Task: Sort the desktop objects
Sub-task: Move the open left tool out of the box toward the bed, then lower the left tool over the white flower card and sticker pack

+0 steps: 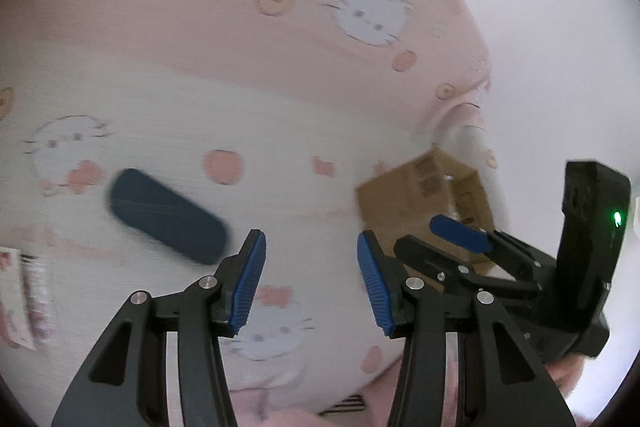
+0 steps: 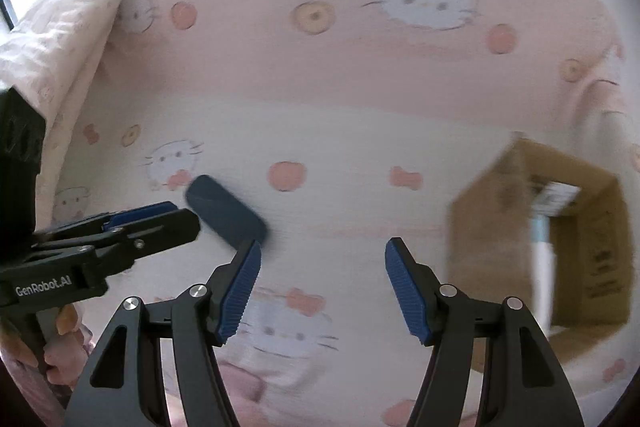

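Evidently between grasps, left claw [image 1: 311,277] and right claw [image 2: 323,287] hung apart and empty over the bed [image 2: 340,115], dark case [image 1: 168,221] near-left, cardboard box [image 2: 540,247] right; any pickup needed a claw around the case.

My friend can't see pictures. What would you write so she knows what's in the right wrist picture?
Two open tools hover over a pink-and-white cartoon cat bedsheet: the right tool up front, the left tool at the left edge. A dark blue case lies between them, and a cardboard box sits at right.
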`<action>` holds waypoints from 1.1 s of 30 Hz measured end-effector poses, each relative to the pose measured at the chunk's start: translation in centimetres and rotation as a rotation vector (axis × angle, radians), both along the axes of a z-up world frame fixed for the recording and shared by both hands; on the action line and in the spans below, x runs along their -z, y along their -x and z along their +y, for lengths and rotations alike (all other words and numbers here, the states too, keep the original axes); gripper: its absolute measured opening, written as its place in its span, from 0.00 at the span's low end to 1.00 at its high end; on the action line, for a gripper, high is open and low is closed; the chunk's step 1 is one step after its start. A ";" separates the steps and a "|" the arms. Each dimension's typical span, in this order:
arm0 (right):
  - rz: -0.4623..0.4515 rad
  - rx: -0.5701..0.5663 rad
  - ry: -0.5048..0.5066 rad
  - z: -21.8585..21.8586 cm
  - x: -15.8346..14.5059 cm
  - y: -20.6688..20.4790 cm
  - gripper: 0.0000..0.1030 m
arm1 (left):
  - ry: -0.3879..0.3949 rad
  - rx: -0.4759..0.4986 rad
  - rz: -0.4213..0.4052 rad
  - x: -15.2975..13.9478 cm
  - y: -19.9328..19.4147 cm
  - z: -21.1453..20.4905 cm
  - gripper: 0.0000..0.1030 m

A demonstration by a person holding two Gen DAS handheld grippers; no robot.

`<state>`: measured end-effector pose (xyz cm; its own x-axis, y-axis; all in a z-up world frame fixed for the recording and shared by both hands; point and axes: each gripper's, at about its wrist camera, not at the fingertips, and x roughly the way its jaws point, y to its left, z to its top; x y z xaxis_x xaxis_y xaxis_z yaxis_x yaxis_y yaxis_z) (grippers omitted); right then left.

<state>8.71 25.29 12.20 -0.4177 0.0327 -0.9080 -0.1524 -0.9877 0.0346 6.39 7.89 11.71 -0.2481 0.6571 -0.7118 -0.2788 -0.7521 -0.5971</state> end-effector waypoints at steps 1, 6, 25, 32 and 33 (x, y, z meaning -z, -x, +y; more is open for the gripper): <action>-0.011 -0.012 0.017 -0.8 0.7 0.7 0.61 | 0.022 -0.008 0.001 0.5 0.2 -1.2 0.50; -0.074 -0.073 0.103 -4.8 5.1 3.6 0.61 | 0.117 -0.042 -0.004 3.2 0.1 -5.2 0.50; -0.114 -0.102 0.430 -12.8 17.8 7.5 0.61 | 0.389 -0.296 -0.044 11.3 -2.9 -17.5 0.50; -0.157 -0.157 0.569 -17.5 20.9 7.4 0.61 | 0.438 -0.501 -0.110 12.8 -4.6 -22.5 0.48; -0.160 -0.165 0.568 -18.1 21.1 7.3 0.61 | 0.454 -0.508 -0.120 13.2 -4.7 -22.8 0.43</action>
